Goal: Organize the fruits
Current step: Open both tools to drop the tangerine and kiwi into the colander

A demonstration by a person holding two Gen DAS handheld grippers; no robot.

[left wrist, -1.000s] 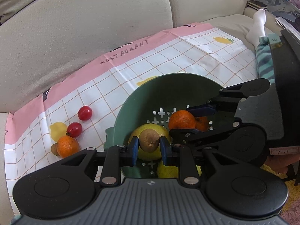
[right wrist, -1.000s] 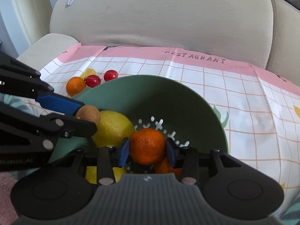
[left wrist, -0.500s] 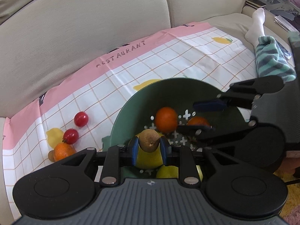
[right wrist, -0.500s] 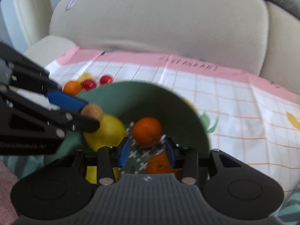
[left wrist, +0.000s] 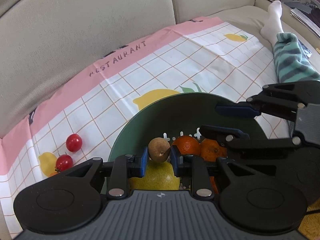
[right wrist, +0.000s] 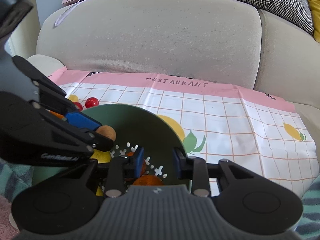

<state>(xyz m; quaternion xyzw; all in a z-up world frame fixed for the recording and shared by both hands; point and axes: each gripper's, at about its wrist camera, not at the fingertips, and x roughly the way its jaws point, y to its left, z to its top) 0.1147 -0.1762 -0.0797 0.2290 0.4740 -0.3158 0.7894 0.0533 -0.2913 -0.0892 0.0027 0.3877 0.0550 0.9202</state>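
Inside green colander (left wrist: 140, 124), two oranges (left wrist: 187, 145), pear (left wrist: 158, 177), left gripper (left wrist: 159, 157) pinching brown fruit (left wrist: 159, 150), right gripper (right wrist: 158, 162) closing, empty.

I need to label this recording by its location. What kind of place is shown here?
Probably a home living room. The work surface is a beige sofa covered by a checked cloth printed "RESTAURANT", cushions lie behind it, and a person's socked foot rests on the seat.

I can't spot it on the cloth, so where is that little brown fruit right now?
The little brown fruit is pinched in the left tool, held over the green bowl above a yellow fruit, with oranges just to its right.
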